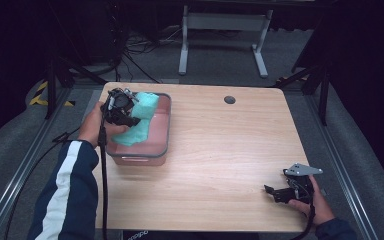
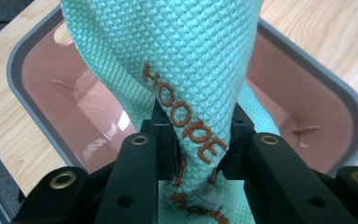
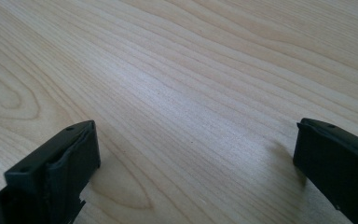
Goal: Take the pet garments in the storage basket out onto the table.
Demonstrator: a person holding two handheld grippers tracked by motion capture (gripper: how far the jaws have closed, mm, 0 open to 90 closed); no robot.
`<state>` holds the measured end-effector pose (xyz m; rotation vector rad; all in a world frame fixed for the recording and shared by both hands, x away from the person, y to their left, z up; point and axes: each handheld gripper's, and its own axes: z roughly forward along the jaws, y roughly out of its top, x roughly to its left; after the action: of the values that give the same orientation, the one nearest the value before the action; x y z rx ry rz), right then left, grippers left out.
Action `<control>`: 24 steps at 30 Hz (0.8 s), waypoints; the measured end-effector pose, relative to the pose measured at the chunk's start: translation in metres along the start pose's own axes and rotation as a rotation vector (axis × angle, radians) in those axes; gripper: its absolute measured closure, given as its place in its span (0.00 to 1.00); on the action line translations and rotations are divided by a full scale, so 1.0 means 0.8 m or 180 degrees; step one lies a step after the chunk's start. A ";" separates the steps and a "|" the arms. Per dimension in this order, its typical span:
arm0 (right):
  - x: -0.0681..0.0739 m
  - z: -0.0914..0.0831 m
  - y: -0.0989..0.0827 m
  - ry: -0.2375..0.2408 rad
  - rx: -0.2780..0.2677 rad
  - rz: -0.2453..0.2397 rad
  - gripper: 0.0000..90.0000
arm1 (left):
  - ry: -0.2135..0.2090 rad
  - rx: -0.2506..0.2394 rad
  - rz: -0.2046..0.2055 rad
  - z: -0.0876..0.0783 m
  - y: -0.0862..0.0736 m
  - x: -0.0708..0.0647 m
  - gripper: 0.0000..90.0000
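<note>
Wooden table [image 1: 220, 165], light grain, rectangular, with a dark round hole [image 1: 229, 99] near its far edge. Nearest, at the front right corner, the right gripper [image 1: 276, 194] lay low over bare wood in the person's hand, jaws spread wide apart with nothing between them. Farther off, at the left, stood a pink tub [image 1: 161, 145] with a grey rim. Over it the left gripper [image 1: 130, 121] had its jaws closed on a mint-green waffle-weave cloth [image 2: 186, 60] with brown lettering; the cloth hung partly inside the tub.
</note>
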<state>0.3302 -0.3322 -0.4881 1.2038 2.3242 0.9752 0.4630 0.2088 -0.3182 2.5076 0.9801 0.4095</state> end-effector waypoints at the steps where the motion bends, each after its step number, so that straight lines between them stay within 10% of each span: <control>1: 0.000 0.000 0.000 -0.0001 -0.0001 0.0000 0.01 | 0.0019 -0.0003 0.0007 -0.003 0.002 -0.002 0.80; 24: -0.002 -0.002 -0.002 0.0014 0.0003 -0.0029 0.01 | -0.0159 -0.0240 0.0585 -0.027 0.051 -0.072 0.80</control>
<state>0.3290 -0.3351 -0.4883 1.1915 2.3318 0.9748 0.4370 0.1478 -0.2872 2.5352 0.7045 0.4285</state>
